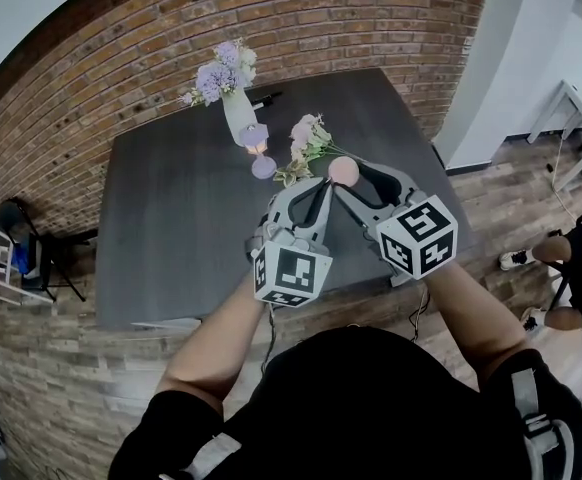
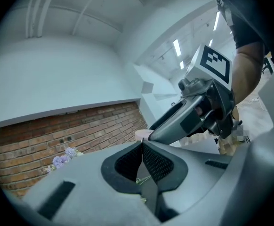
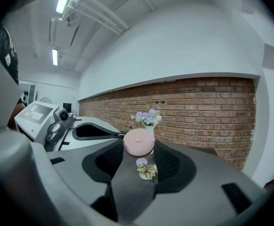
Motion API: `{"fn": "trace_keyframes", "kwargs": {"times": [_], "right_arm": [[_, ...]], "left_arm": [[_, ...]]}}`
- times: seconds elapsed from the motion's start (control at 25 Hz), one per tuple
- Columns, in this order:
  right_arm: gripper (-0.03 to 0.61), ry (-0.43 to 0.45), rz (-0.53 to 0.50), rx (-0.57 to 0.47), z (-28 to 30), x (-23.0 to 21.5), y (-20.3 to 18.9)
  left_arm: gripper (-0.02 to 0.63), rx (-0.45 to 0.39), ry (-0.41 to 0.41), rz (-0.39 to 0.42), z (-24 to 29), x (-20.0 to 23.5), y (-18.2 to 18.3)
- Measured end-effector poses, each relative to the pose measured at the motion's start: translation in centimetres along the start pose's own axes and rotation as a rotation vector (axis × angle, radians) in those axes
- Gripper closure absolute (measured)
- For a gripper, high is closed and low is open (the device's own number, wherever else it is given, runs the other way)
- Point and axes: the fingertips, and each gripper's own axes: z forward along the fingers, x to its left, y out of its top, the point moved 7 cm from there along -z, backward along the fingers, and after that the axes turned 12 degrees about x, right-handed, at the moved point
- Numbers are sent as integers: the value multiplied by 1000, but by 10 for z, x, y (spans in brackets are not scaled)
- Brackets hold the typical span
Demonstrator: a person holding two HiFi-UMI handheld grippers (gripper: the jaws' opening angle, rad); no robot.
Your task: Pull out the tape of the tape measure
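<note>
A round pink tape measure (image 1: 343, 171) is held above the dark table, clamped between the tips of my right gripper (image 1: 345, 180). In the right gripper view the pink case (image 3: 138, 141) sits between the two dark pads, flat face up. My left gripper (image 1: 324, 184) comes in from the left, its jaws closed together, and its tips meet right beside the case. In the left gripper view the pads (image 2: 151, 160) touch along a thin line, with the pink case (image 2: 143, 134) just past them. No pulled-out tape shows, and I cannot see whether the tape's end is pinched.
On the dark table (image 1: 171, 218) stand a white vase of purple flowers (image 1: 233, 88), two small purple pieces (image 1: 258, 151) and a flower sprig (image 1: 306, 143). A brick wall runs behind. A person sits on the floor at the right (image 1: 571, 268).
</note>
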Motion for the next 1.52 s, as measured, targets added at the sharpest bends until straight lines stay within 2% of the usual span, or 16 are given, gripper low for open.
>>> {"fn": "trace_keyframes", "kwargs": {"times": [0.32, 0.48, 0.76, 0.96, 1.28, 1.36, 1.52], "right_arm": [[374, -20, 23, -13, -5, -7, -1], [374, -37, 48, -20, -7, -18, -1], [374, -35, 19, -38, -3, -18, 5], [375, -93, 92, -48, -12, -47, 3], [376, -211, 141, -82, -35, -92, 4], [376, -234, 152, -90, -41, -101, 4], [376, -260, 142, -96, -44, -106, 3]], "left_arm": [[601, -14, -26, -78, -2, 3, 2], [601, 0, 18, -102, -9, 16, -3], [601, 2, 63, -104, -21, 31, -7], [601, 30, 132, -203, -33, 59, -24], [601, 43, 278, -282, -61, 110, -48], [601, 43, 306, -291, -68, 119, -51], [601, 48, 336, -259, -73, 125, -52]]}}
